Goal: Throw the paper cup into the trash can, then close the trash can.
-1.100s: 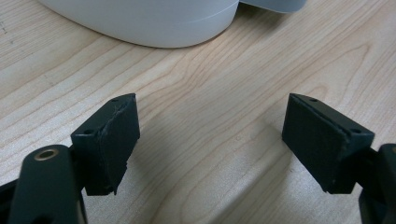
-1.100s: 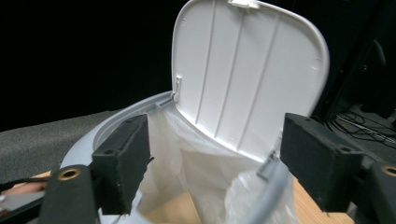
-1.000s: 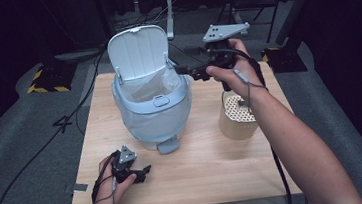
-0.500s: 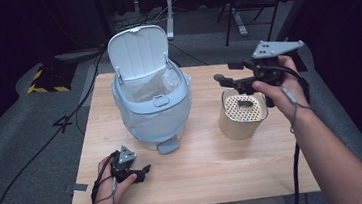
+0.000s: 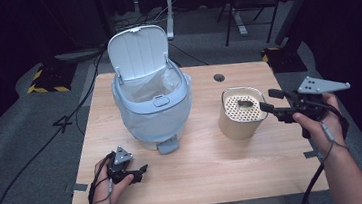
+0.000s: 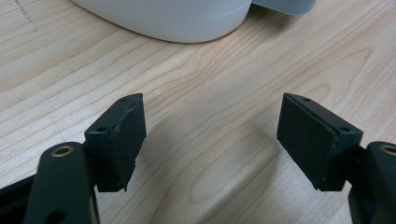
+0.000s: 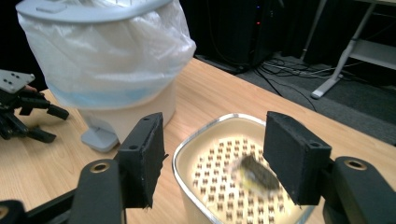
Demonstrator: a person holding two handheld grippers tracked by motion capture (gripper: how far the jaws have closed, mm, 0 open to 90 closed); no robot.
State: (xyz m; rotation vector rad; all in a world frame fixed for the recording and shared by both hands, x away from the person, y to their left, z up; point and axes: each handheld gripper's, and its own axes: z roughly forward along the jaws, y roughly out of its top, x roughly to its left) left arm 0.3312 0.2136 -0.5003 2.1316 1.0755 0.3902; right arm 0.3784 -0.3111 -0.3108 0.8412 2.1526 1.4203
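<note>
A pale blue pedal bin [image 5: 154,109] stands mid-table with its lid up and a clear bag lining it. To its right is a tan canister [image 5: 241,121] with a perforated insert, and a small dark scrap [image 5: 244,105] lies on the insert. My right gripper [image 5: 269,100] hovers at the canister's right rim, pointing left. Its jaws have just been closing but still stand apart, with the scrap [image 7: 257,172] beyond them untouched. My left gripper [image 5: 139,174] rests low near the front edge. It is open, has just closed a little, and has bare wood between its pads [image 6: 126,135].
The bin's foot pedal [image 5: 168,145] juts toward the front. A cable hole [image 5: 219,77] sits at the table's back. Dark floor, cables and a yellow-black marked block [image 5: 46,80] surround the table [image 5: 216,179]. The left gripper [image 7: 28,109] shows beside the bin [image 7: 107,70].
My right hand has swung from over the bin's rim to the right and down beside the canister, and its jaws have narrowed. The left hand has stayed put.
</note>
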